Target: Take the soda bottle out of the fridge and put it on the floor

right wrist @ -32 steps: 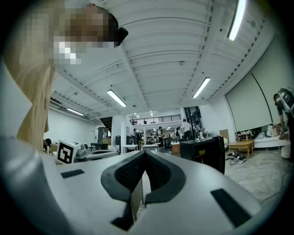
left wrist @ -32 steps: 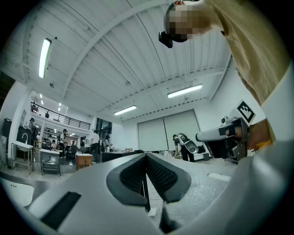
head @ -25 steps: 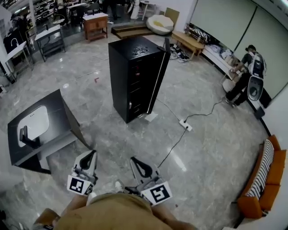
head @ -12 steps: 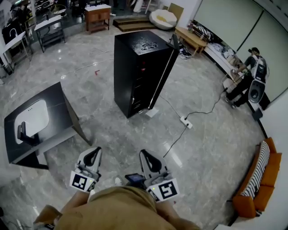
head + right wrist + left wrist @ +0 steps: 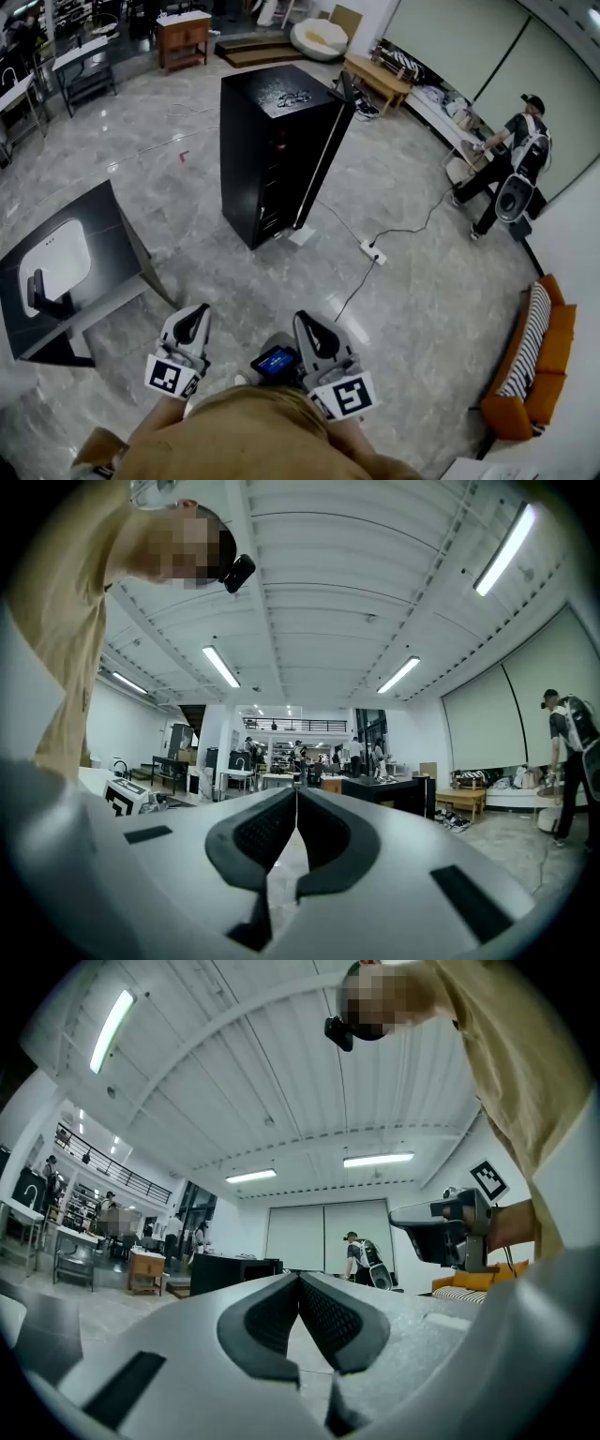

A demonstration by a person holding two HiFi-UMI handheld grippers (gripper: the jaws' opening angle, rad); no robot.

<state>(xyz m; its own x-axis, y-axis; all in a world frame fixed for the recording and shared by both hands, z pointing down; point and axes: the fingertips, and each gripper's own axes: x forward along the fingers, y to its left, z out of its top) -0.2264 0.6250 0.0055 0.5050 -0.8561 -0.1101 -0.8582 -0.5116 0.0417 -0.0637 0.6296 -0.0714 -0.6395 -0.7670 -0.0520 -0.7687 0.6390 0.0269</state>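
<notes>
The black fridge (image 5: 272, 159) stands upright on the grey marble floor, ahead of me in the head view. A thin door edge sticks out at its right front corner. No soda bottle shows in any view. My left gripper (image 5: 194, 315) and right gripper (image 5: 306, 324) are held side by side low in the head view, well short of the fridge. In the left gripper view the left gripper (image 5: 300, 1279) has its pads together with nothing between them, and the fridge (image 5: 234, 1267) is small behind. The right gripper (image 5: 296, 792) is likewise shut and empty, the fridge (image 5: 398, 794) far off.
A black table with a white inset (image 5: 66, 272) stands at the left. A power strip with its cable (image 5: 372, 251) lies on the floor right of the fridge. A person (image 5: 506, 169) stands far right, near an orange sofa (image 5: 530, 375). A small lit screen (image 5: 277, 361) sits between the grippers.
The fridge has drawn a little nearer in the head view. Both grippers shifted slightly, and the small lit screen has come into view between them. Both stay shut.
</notes>
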